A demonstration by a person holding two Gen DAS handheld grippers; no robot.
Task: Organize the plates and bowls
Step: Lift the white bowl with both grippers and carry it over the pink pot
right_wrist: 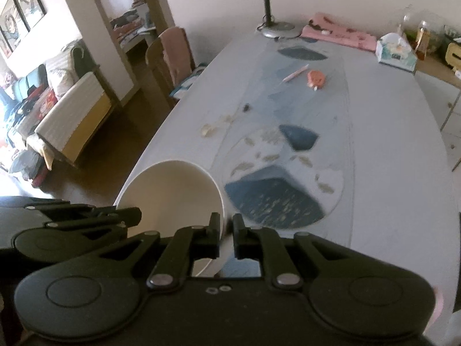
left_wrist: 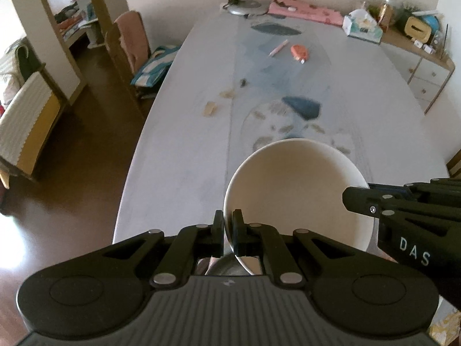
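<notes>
Above the long table [left_wrist: 178,132], one white bowl [left_wrist: 291,184] is carried between two grippers.

From the left wrist view, the left gripper [left_wrist: 227,225] is pinched narrow on the bowl's rim at 6 o'clock, while the right gripper [left_wrist: 350,199] bites the rim at 3 o'clock. From the right wrist view, the left gripper [right_wrist: 135,213] grips the bowl [right_wrist: 173,190] at 8 o'clock and the right gripper [right_wrist: 226,227], jaws nearly closed, clamps its rim at 5 o'clock. Blue patterned placemat [right_wrist: 273,199] lies beyond at 1 o'clock.
</notes>
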